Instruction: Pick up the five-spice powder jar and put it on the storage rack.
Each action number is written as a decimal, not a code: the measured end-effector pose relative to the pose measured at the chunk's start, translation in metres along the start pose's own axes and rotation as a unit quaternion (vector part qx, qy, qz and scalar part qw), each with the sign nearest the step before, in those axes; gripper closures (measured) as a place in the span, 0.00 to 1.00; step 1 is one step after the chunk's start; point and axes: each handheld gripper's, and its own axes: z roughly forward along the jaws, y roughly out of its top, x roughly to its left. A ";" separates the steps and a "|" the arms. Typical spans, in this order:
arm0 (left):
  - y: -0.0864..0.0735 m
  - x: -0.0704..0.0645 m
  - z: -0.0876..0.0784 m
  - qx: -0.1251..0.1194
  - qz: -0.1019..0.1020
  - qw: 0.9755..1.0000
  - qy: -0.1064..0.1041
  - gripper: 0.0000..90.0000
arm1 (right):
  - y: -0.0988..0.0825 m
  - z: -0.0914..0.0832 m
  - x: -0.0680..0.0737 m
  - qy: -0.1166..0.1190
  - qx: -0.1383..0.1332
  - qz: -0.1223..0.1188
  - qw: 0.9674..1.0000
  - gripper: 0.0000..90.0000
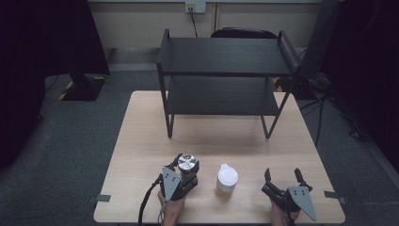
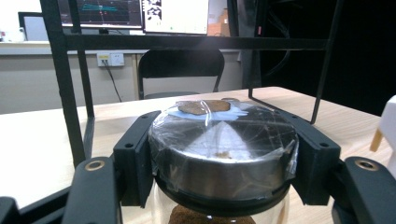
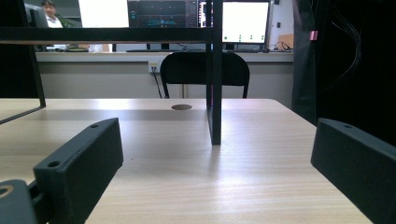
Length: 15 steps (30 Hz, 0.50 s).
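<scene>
A glass jar with a shiny metal lid (image 1: 187,163) (image 2: 224,149) stands near the table's front edge, left of centre. Brown powder shows through its glass below the lid. My left gripper (image 1: 187,172) (image 2: 224,161) is shut on the jar, with its black jaws pressed against both sides of the lid. A white lidded cup (image 1: 227,179) stands just right of the jar, and its edge (image 2: 388,126) shows at the right of the left gripper view. My right gripper (image 1: 283,177) (image 3: 215,186) rests low over the table at the front right, open, with nothing between its jaws.
A black two-tier shelf rack (image 1: 225,75) stands on the far half of the wooden table (image 1: 141,141), and one of its legs (image 3: 215,93) rises ahead of my right gripper. A black chair (image 3: 203,70) stands behind the table.
</scene>
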 end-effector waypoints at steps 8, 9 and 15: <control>0.010 0.007 -0.001 -0.008 0.003 1.000 -0.017 0.39 | 0.000 0.000 0.000 0.000 0.000 0.000 1.000 0.01; 0.011 0.008 -0.001 -0.009 0.003 1.000 -0.021 0.39 | 0.000 0.000 0.000 0.000 0.000 0.000 1.000 0.01; 0.017 0.014 -0.001 -0.010 0.008 0.999 -0.031 0.39 | 0.000 0.000 0.000 0.000 0.000 0.000 1.000 0.01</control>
